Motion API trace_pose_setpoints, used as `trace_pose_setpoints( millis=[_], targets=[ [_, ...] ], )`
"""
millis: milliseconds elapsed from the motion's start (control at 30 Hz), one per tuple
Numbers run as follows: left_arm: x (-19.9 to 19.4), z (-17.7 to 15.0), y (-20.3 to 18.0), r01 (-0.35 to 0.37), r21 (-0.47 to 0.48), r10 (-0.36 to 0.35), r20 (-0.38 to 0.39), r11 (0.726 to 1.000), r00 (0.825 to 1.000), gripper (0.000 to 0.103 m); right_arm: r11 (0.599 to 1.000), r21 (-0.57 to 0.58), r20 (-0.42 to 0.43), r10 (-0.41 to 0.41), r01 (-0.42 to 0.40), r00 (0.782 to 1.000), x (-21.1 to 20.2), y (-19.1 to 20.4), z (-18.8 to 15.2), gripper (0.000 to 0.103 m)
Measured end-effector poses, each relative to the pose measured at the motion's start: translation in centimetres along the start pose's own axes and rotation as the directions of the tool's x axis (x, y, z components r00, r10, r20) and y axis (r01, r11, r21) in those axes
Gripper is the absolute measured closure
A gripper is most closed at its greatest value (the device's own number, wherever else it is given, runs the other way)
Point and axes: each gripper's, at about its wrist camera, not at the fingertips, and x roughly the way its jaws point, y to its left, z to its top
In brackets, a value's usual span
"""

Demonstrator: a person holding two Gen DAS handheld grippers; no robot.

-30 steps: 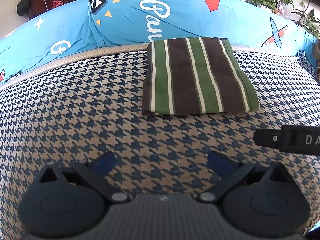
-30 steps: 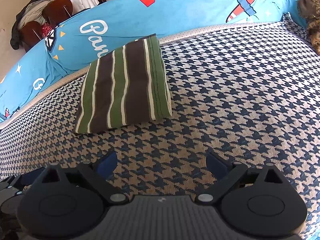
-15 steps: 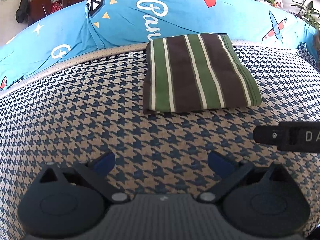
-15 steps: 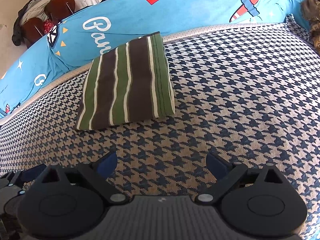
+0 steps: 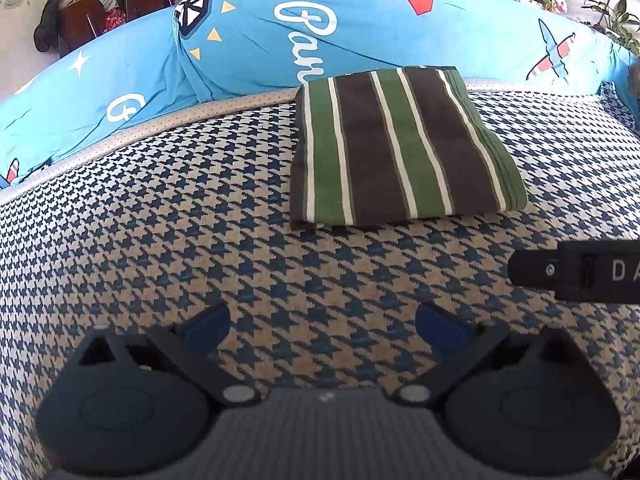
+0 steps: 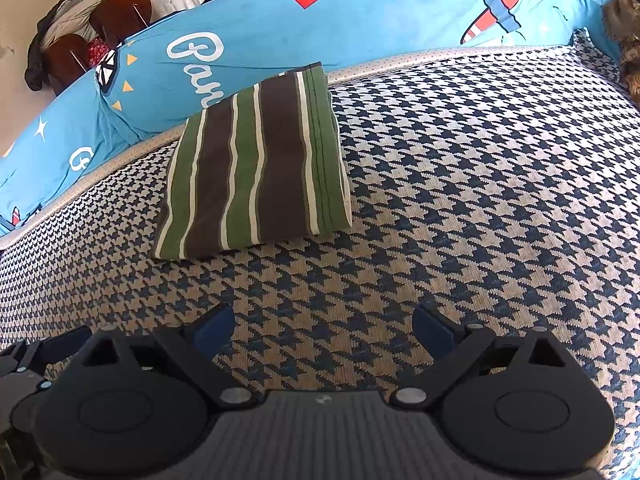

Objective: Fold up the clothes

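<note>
Folding looks finished: green, brown and white striped folded garment (image 5: 404,148) is now viewed nearer, against the blue printed bolster (image 5: 248,44); left gripper (image 5: 320,326) and right gripper (image 6: 322,326) are spread, empty.

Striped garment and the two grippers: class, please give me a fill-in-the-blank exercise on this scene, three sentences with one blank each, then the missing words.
1. The striped garment lies ____ into a neat rectangle on the houndstooth cover.
2. The left gripper and the right gripper both have their jaws ____, holding nothing.
3. Behind the garment runs a long cushion whose main colour is ____.

Missing words: folded; open; blue
</note>
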Motion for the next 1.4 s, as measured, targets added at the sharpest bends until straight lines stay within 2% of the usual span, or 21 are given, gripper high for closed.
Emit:
trace_pose_setpoints(
  millis=[1400],
  targets=[
    [-0.33,-0.05,-0.1,0.002,0.008,-0.002,0.01,1.0,1.0,0.0,1.0,-0.013,-0.004,-0.003,0.003,1.0,0.08,0.33,-0.26,0.006]
  ],
)
